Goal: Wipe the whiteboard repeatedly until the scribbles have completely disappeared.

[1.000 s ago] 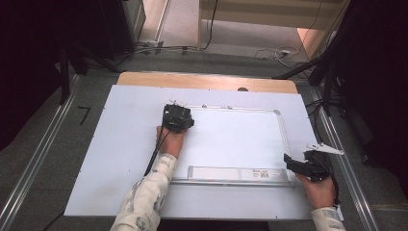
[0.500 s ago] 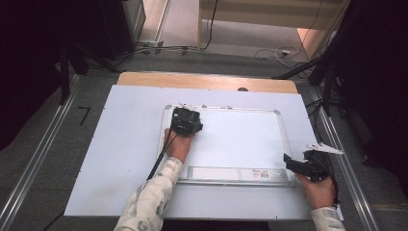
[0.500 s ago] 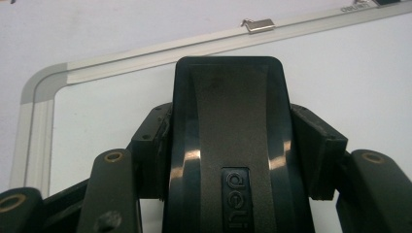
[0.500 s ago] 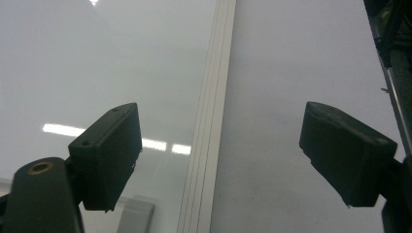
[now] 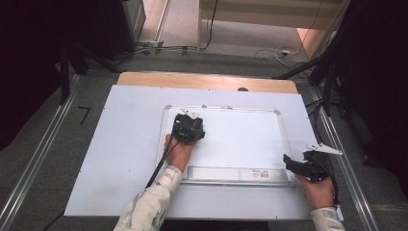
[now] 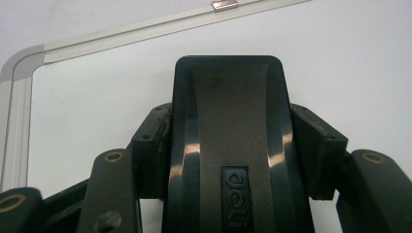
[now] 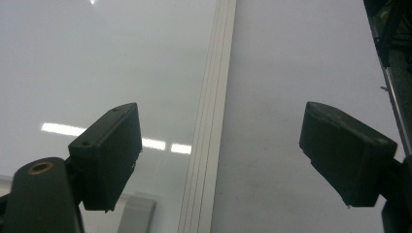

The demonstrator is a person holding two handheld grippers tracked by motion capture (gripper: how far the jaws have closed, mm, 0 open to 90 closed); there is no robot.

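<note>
A whiteboard point(image 5: 240, 139) lies flat on a pale sheet point(image 5: 120, 144) that covers the table. The left gripper point(image 5: 188, 126) sits over the board's left part, near its upper-left corner. In the left gripper view its jaws are closed on a black eraser point(image 6: 228, 141), pressing it from both sides; the eraser bears a "deli" mark and points toward the board's top frame point(image 6: 145, 31), with the rounded corner of that frame at the upper left. Whether the eraser's underside touches the board surface is hard to tell from here.

The right gripper point(image 5: 299, 164) is at the board's lower-right corner, held by the right hand point(image 5: 318, 190). In the right gripper view its jaws stand wide apart and hold nothing; the board's right frame point(image 7: 209, 145) runs up between them, board on one side and sheet on the other. A tray point(image 5: 235, 173) runs along the board's bottom edge.
</note>
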